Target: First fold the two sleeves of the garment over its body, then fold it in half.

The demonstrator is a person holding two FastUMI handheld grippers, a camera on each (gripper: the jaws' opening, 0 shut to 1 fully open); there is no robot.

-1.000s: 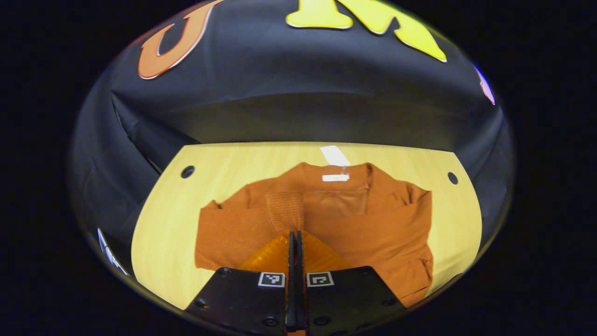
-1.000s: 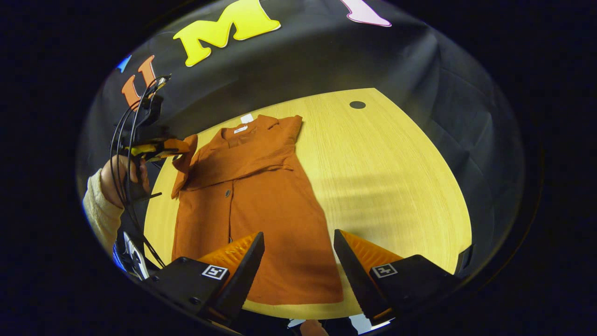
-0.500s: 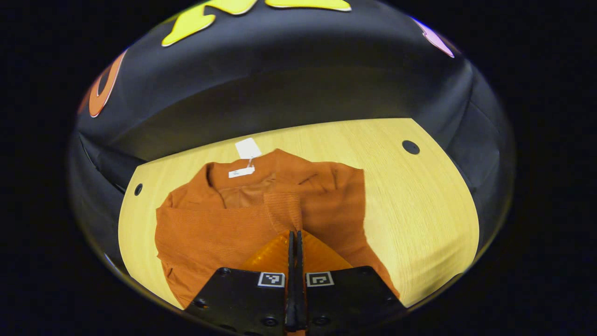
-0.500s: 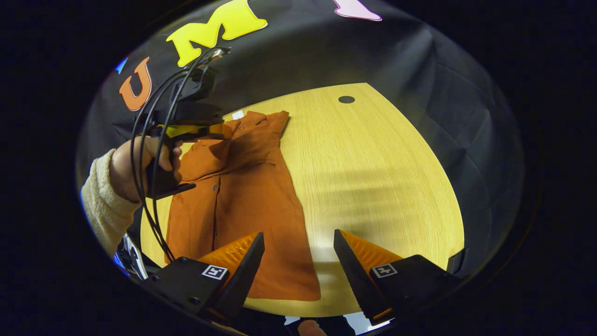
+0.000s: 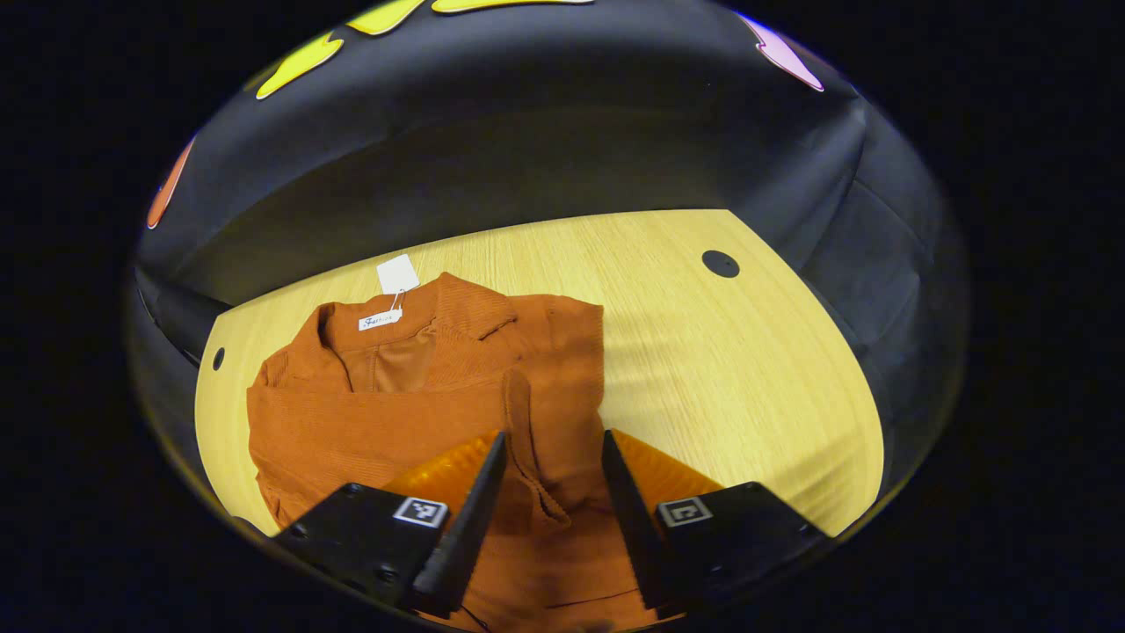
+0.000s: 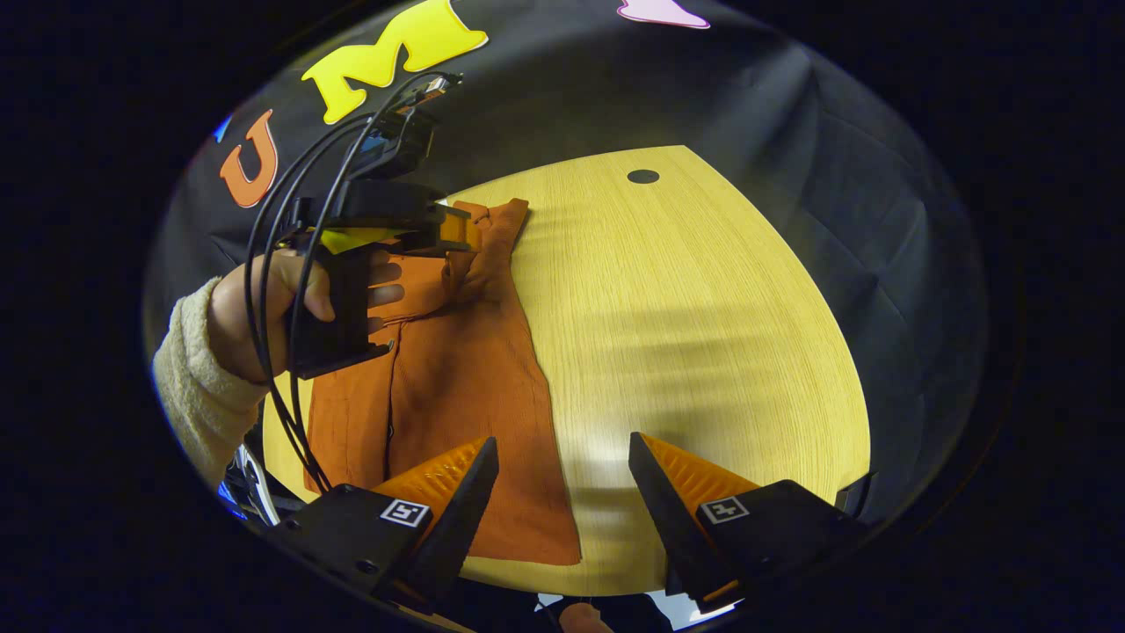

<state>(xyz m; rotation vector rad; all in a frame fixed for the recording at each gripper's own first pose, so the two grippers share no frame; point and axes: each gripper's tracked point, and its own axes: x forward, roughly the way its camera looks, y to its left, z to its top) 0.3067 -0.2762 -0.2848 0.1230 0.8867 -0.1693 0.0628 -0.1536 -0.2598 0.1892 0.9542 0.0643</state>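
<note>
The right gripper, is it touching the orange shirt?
Cannot tell. In the right gripper view the right gripper is open over the shirt's bottom edge, but whether it rests on the cloth is unclear.

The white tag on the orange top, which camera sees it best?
The left gripper view: the white tag lies in plain sight on the table by the garment collar. In the right gripper view the left gripper blocks that spot.

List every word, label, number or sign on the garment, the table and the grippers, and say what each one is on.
Neck label sewn inside the collar of the orange garment: dark script, too small and blurred to read.
Hang tag lying on the table by the collar: blank on the side that shows.
Square black-and-white markers on the left gripper and on the right gripper: coded patterns, no words or numbers.
</note>
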